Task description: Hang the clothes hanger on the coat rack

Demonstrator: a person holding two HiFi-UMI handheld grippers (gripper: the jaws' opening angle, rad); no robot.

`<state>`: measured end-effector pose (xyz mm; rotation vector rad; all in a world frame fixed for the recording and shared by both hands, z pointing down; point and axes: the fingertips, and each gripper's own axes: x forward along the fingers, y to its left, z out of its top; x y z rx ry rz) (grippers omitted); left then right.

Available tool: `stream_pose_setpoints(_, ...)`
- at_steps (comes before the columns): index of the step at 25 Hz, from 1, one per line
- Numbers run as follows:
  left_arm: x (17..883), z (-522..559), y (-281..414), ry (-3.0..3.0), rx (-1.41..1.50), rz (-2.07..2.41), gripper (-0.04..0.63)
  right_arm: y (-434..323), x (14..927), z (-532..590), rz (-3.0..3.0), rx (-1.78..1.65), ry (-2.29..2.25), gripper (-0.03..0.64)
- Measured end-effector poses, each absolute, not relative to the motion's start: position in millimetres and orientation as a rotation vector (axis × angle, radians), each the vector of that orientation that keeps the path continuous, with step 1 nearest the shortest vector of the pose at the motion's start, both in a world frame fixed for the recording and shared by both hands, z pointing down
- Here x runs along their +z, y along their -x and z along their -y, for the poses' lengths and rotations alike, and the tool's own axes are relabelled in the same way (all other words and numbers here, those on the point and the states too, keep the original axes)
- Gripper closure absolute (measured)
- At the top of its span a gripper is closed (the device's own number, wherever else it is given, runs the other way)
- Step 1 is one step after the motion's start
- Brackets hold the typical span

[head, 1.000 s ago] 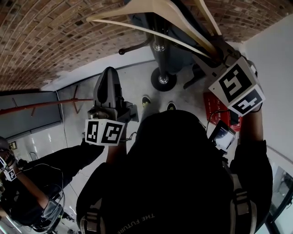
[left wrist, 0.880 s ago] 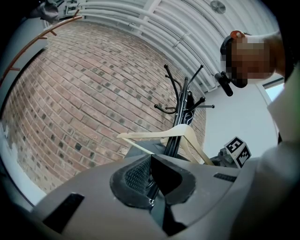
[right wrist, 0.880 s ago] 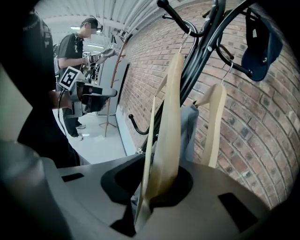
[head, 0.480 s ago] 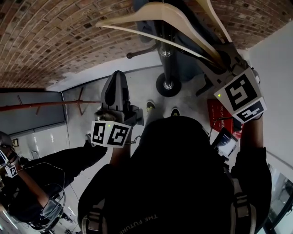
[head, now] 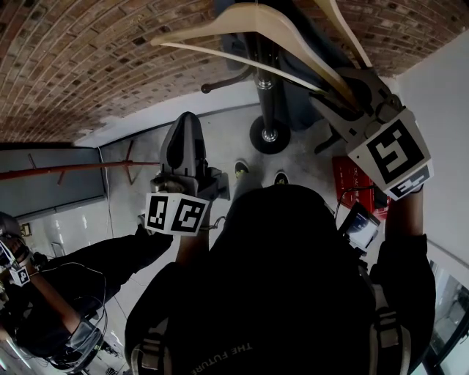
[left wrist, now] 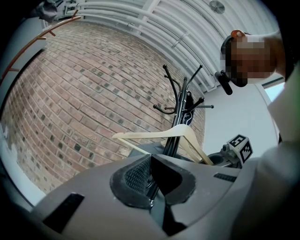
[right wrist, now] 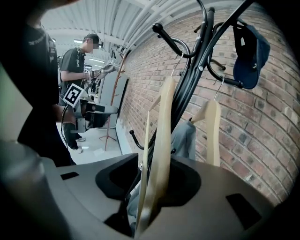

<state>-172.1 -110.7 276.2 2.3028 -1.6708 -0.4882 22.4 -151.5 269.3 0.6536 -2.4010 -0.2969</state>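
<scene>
A pale wooden hanger (head: pixel 249 18) hangs by the black coat rack (head: pixel 265 80), and its wire hook lies over one of the rack's curved arms (right wrist: pixel 180 47). My right gripper (head: pixel 352 80) is at the hanger's right end. Its jaws are opening, and the hanger's arm (right wrist: pixel 161 140) runs between them with a gap on each side of the wood. My left gripper (head: pixel 183 128) is held lower and to the left, apart from the rack, with its pads (left wrist: pixel 136 173) together and nothing between them. From there the hanger (left wrist: pixel 185 133) and the rack (left wrist: pixel 180 101) show ahead.
A second wooden hanger (right wrist: pixel 213 126), a blue cap (right wrist: pixel 251 49) and a grey garment (right wrist: pixel 185 138) hang on the same rack. A brick wall (head: pixel 88 58) is close behind it. The rack's round base (head: pixel 270 135) stands by my feet. Another person (right wrist: pixel 75 65) stands further off.
The right gripper's jaws have spread off the hanger's arm, and that hand has lifted a little. The hanger stays hung on the rack. My left gripper has kept still.
</scene>
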Motion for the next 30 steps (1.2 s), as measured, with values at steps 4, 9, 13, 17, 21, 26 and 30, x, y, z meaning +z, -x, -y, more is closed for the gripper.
stream_pose_setpoints(4, 275, 111, 170, -2.306, -0.484, 1.669, 0.574, -24, 254, 150, 2.452, -0.317, -0.683, 0.472)
stream_pose_setpoints(9, 275, 111, 167, -2.312, -0.476, 1.659, 0.574, -31, 235, 145, 2.500, -0.358, -0.712, 0.471)
stream_pose_setpoints(13, 275, 111, 166, -2.319, -0.474, 1.650, 0.575, -38, 219, 143, 2.542, -0.386, -0.766, 0.472)
stream_pose_setpoints(17, 276, 110, 164, -2.324, -0.475, 1.650, 0.575, -52, 197, 136, 2.616, -0.444, -0.832, 0.472)
stream_pose_setpoints(21, 278, 107, 160, -2.328, -0.473, 1.651, 0.575, -61, 170, 124, 2.736, -0.597, -0.902, 0.472)
stream_pose_setpoints(26, 280, 106, 161, -2.328, -0.477, 1.666, 0.575, -72, 161, 120, 2.841, -0.630, -1.016, 0.566)
stream_pose_setpoints(30, 279, 102, 160, -2.334, -0.480, 1.667, 0.575, -81, 169, 121, 2.878, -0.545, -1.076, 0.594)
